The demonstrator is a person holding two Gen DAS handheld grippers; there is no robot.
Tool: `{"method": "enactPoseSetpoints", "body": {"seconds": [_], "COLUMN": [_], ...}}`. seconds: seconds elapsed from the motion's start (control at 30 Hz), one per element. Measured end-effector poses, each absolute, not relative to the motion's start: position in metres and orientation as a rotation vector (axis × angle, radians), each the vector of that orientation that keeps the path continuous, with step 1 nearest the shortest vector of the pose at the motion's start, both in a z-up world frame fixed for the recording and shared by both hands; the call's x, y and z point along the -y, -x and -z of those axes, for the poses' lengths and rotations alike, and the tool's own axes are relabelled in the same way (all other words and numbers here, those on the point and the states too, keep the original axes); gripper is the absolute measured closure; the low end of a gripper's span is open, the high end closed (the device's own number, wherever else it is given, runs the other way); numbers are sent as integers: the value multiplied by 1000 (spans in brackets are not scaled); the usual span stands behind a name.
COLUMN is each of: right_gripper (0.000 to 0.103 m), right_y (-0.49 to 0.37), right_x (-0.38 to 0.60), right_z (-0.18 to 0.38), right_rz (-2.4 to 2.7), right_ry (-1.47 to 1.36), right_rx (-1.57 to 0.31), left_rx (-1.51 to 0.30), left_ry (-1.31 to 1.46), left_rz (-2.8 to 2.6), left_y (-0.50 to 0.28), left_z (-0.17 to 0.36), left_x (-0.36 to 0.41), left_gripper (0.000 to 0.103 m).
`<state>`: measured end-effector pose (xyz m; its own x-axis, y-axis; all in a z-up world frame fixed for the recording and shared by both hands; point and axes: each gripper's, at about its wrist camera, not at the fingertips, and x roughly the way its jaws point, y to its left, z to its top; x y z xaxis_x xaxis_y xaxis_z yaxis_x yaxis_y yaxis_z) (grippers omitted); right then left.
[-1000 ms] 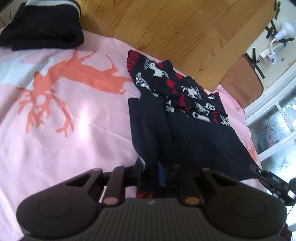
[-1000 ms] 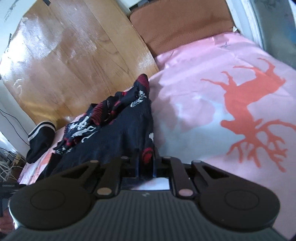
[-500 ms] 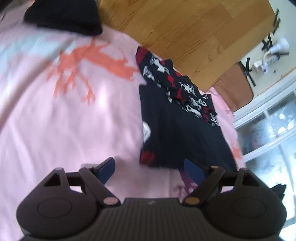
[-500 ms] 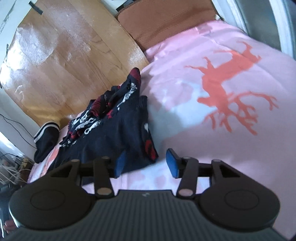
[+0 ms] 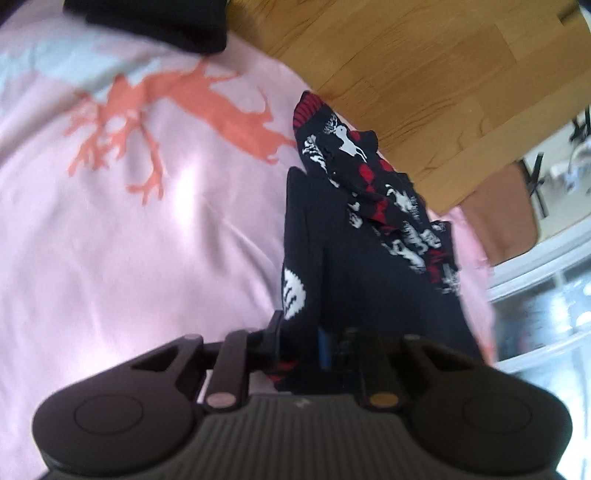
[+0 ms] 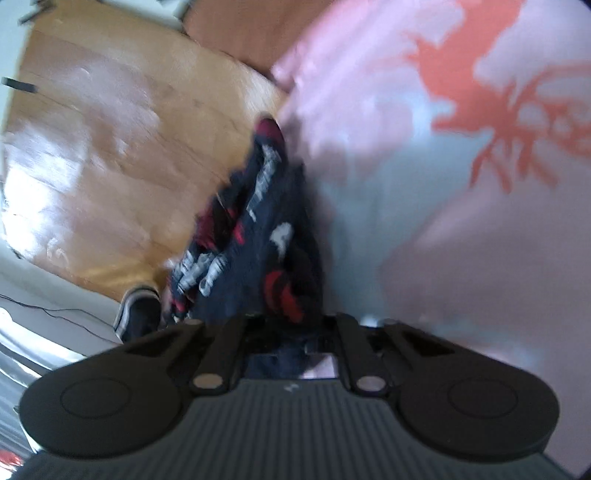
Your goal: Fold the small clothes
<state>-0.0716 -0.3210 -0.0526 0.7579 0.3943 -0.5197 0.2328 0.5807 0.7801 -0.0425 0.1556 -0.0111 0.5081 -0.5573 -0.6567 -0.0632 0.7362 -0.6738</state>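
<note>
We see a small dark navy knitted garment with red and white patterned bands [image 5: 373,236] lying on a pale pink sheet printed with orange deer shapes [image 5: 129,240], close to the sheet's edge where a light wooden floor [image 5: 424,74] begins. In the left wrist view the left gripper [image 5: 301,343] has its jaws closing on the near hem of this garment; dark fabric with a red trim and a white round motif fills the narrow gap between the fingers, and the pads press on it. The garment stretches away from the jaws, its patterned part bunched at the far end beside the floor.

In the right wrist view, which is heavily blurred, the right gripper [image 6: 291,332] is pinched nearly shut on another part of the same garment's near edge, with navy cloth and a red patch bunched right at the jaws.

A second folded black piece of clothing with a white stripe [image 5: 155,22] rests on the sheet well apart, at the top of the left view. A brown mat [image 5: 502,218] lies on the floor beyond the sheet's corner
</note>
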Motion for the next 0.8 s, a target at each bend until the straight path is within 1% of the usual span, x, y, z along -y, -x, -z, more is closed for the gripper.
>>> {"method": "enactPoseSetpoints", "body": {"seconds": [0.1,0.23,0.3,0.37,0.4,0.43,0.47,0.5,0.53,0.57,0.6,0.63,0.7,0.73,0.8], "right_gripper": [93,93,93,92,88,85,82,76,74,65,53,52,52,52,52], "right_y": [84,110,125,134,135,135,133,133,132,133,135,136,134,129,112], "right_x": [319,311,304,299,298,299,303,311,317,325,331,336,344,347,348], "right_z": [32,9,3,8,15,23,31,35,36,32,25,17,2,-2,-14], "right_rz": [-121,-175,-207,-194,-174,-158,-122,-126,-114,-70,-14,37,117,121,107], "right_ry": [-886,-795,-744,-709,-692,-686,-688,-718,-745,-743,-708,-667,-599,-583,-544], "right_rx": [-701,-693,-694,-706,-724,-747,-776,-765,-760,-746,-716,-681,-629,-617,-585], "left_rx": [-976,-884,-894,-950,-981,-1014,-1038,-1037,-1023,-988,-943,-902,-840,-821,-786], "left_ry": [737,625,591,564,550,546,562,598,626,633,613,594,588,582,518], "left_rz": [360,379,385,368,358,342,328,338,338,313,270,238,208,207,214], "left_y": [51,78,88,90,89,87,85,84,84,84,84,83,73,64,43], "left_z": [-4,-38,-37,-23,-14,-7,-2,0,-2,-10,-19,-27,-45,-52,-67], "left_x": [-177,-192,-197,-196,-195,-196,-202,-210,-219,-229,-237,-244,-254,-255,-243], "left_gripper": [91,92,92,90,89,85,79,77,76,75,74,70,69,68,62]}}
